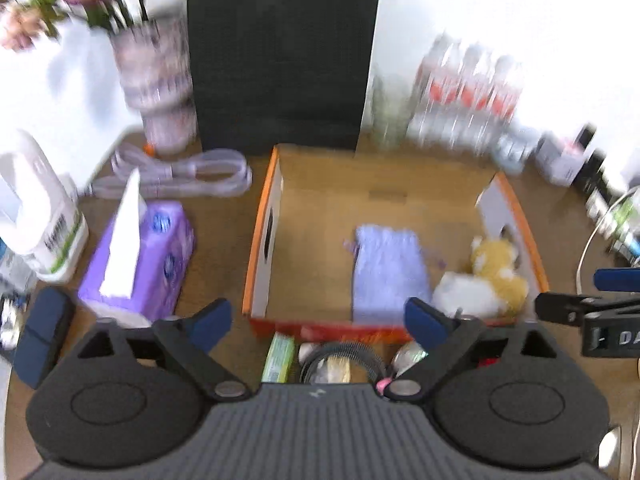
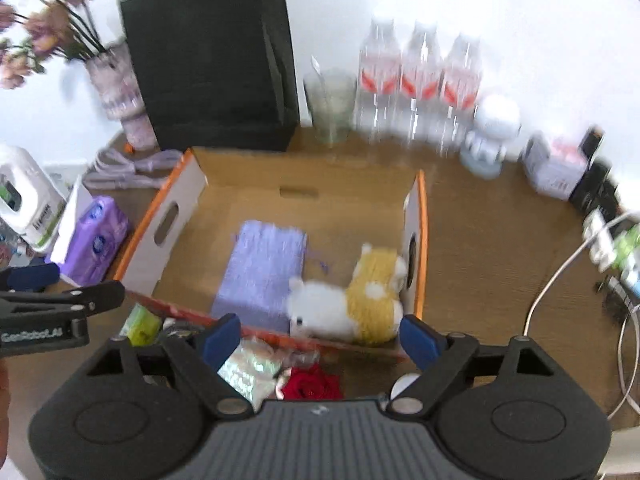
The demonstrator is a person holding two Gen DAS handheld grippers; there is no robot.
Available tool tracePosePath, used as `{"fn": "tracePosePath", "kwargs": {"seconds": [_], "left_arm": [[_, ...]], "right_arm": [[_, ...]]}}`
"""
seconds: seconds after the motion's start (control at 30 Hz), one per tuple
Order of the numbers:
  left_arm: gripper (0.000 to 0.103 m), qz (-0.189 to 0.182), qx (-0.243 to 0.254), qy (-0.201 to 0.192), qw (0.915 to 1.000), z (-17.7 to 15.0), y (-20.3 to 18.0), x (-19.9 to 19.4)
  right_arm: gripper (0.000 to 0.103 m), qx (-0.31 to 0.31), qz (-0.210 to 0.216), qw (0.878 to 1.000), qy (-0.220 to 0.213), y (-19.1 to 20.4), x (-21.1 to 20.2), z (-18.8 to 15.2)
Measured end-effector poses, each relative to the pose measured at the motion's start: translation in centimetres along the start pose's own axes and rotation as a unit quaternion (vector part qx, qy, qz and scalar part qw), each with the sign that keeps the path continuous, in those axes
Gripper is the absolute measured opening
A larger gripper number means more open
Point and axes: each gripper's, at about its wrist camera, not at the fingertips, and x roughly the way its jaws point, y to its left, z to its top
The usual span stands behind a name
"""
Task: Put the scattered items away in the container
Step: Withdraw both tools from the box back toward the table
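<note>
An orange-edged cardboard box (image 1: 264, 232) (image 2: 168, 216) stands on the wooden table. Inside lie a lilac cloth (image 1: 390, 272) (image 2: 264, 268) and a yellow-and-white plush toy (image 1: 492, 276) (image 2: 360, 296). In front of the box lie a green packet (image 1: 278, 358) (image 2: 142, 324), a black coil ring (image 1: 340, 360), a shiny sachet (image 2: 250, 368) and a red rose (image 2: 312, 386). My left gripper (image 1: 318, 326) is open and empty above these items. My right gripper (image 2: 320, 338) is open and empty over the box's near wall.
A purple tissue pack (image 1: 140, 264) (image 2: 94, 244), a white jug (image 1: 36, 216), a coiled cable (image 1: 180, 176), a flower vase (image 1: 160, 88), a black bag (image 1: 280, 56) and water bottles (image 2: 416, 84) ring the box. A white cable (image 2: 552, 280) lies at right.
</note>
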Motion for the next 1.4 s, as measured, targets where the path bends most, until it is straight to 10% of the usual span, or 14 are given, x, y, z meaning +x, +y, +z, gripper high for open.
{"fn": "tracePosePath", "kwargs": {"seconds": [0.2,0.57,0.8,1.1,1.4], "left_arm": [[0.103,0.019,0.055,-0.122,0.9908,-3.8,-1.3,-2.1],[0.103,-0.002,0.029,-0.175,0.9842,-7.8,-0.7,-4.6],[0.103,-0.011,0.021,-0.293,0.9558,-18.0,0.2,-10.8],[0.103,-0.005,0.064,-0.28,0.9577,-33.9,-0.4,-13.6],[0.103,0.003,0.042,-0.28,0.959,-36.9,1.3,-14.1]], "right_arm": [[0.103,-0.026,-0.019,0.988,-0.151,1.8,-2.2,-4.0],[0.103,0.013,0.009,0.977,-0.214,2.0,-3.4,-8.2],[0.103,-0.001,0.018,0.951,-0.309,1.4,-8.6,-17.4],[0.103,0.01,0.052,0.957,-0.284,3.1,-7.4,-32.6],[0.102,-0.048,0.062,0.944,-0.32,7.3,-9.1,-36.8]]}}
